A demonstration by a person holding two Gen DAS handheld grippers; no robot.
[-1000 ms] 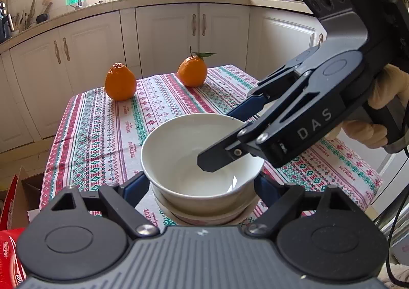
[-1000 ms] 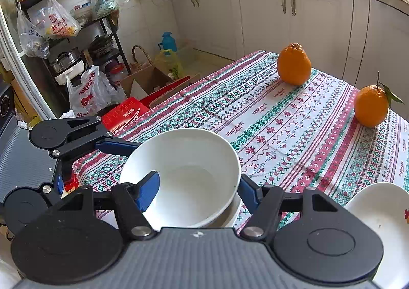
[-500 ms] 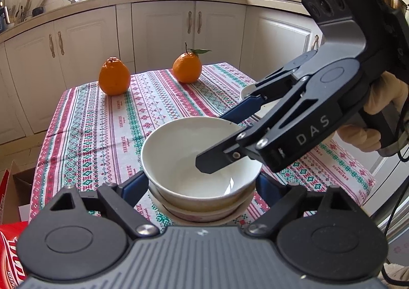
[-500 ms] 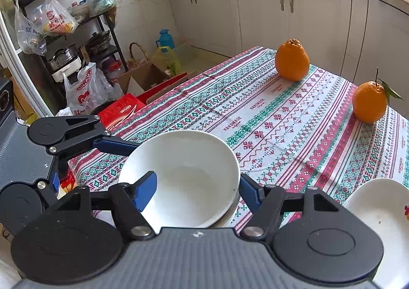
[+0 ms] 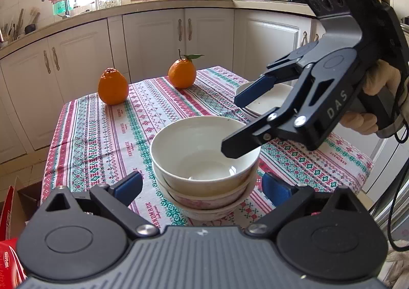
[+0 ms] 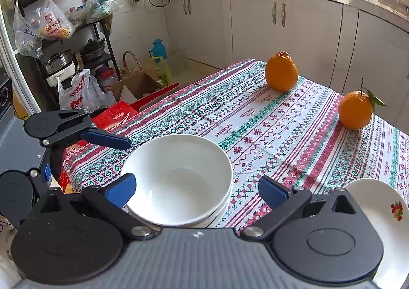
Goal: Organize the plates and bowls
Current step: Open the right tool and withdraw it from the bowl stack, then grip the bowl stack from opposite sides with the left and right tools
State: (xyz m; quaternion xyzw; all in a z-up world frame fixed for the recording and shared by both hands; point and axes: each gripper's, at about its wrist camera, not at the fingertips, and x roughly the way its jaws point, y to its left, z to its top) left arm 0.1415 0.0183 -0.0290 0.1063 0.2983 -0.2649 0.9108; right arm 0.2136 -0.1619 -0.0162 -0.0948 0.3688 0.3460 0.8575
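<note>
Tablecloth (image 5: 107,135) bare beyond bowl stack (image 5: 204,161) near edge; left gripper (image 5: 202,185), right gripper (image 6: 196,188) both apart.

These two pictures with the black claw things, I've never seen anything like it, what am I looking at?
Each black claw is a handheld gripper with two blue-tipped fingers and a camera on it looking forward. One picture comes from the left gripper, the other from the right gripper. In the left one you also see the right gripper from the side, held in a person's hand. On the patterned tablecloth sits a stack of bowls, with two oranges farther back and a stack of plates to the side. Both grippers are open around the bowls; neither holds anything.
</note>
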